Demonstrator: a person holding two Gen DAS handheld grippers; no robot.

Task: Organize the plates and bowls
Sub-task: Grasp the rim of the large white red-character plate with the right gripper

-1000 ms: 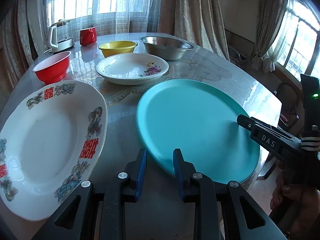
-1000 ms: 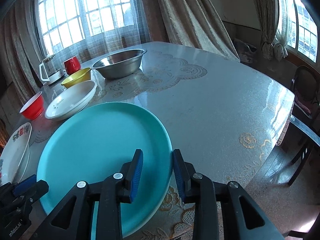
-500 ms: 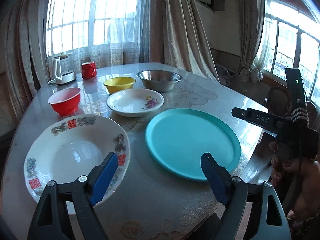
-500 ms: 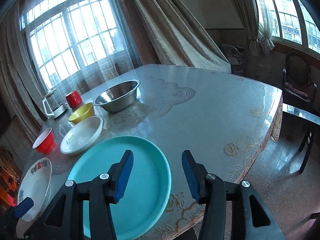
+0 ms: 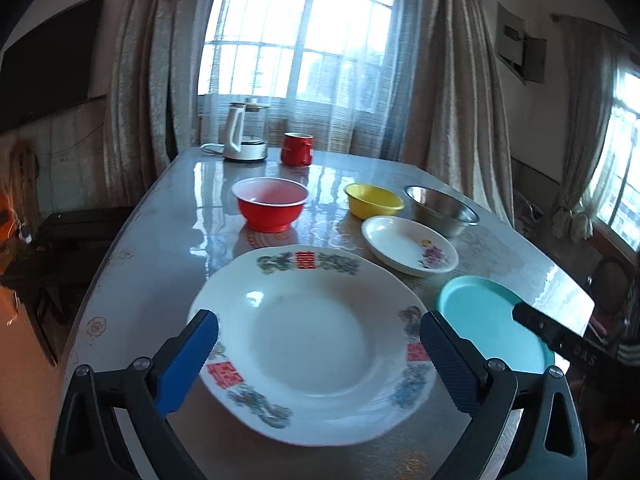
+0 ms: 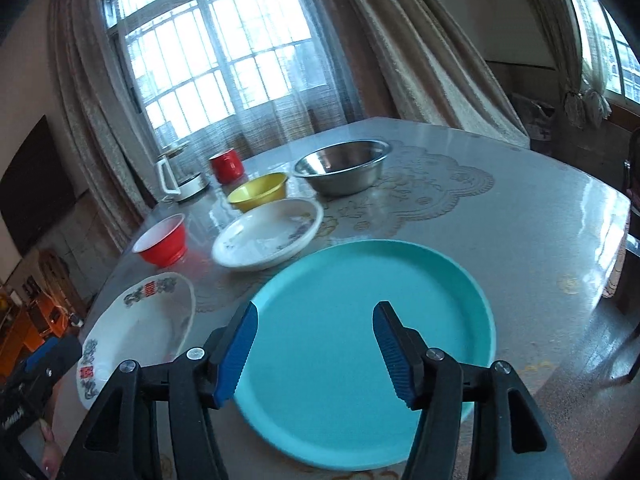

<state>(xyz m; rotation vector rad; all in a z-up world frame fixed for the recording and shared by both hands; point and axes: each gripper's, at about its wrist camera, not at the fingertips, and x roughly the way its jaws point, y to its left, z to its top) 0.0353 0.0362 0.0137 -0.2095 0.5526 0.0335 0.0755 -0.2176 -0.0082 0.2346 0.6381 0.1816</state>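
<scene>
A large white plate with red characters [image 5: 312,360] lies on the table's near side. My left gripper [image 5: 318,320] hovers above it, jaws opening wide, nothing between them. To its right lies a teal plate [image 6: 360,280], also in the left wrist view [image 5: 488,320]. My right gripper [image 6: 316,308] hangs over the teal plate's near half, jaws opening, pads clear of it. Farther back sit a small flowered plate [image 6: 268,236], a red bowl [image 5: 270,204], a yellow bowl [image 5: 374,200] and a steel bowl [image 6: 342,166].
A red mug [image 5: 297,149] and a kettle [image 5: 244,136] stand at the table's far edge by the curtained window. The glossy table [image 6: 520,220] ends close on the right, with a chair beyond. A dark bench stands left of the table.
Both grippers were nearly shut at the teal plate's rim; both have opened and pulled back and up. The left one swung left and now faces the big white plate.
</scene>
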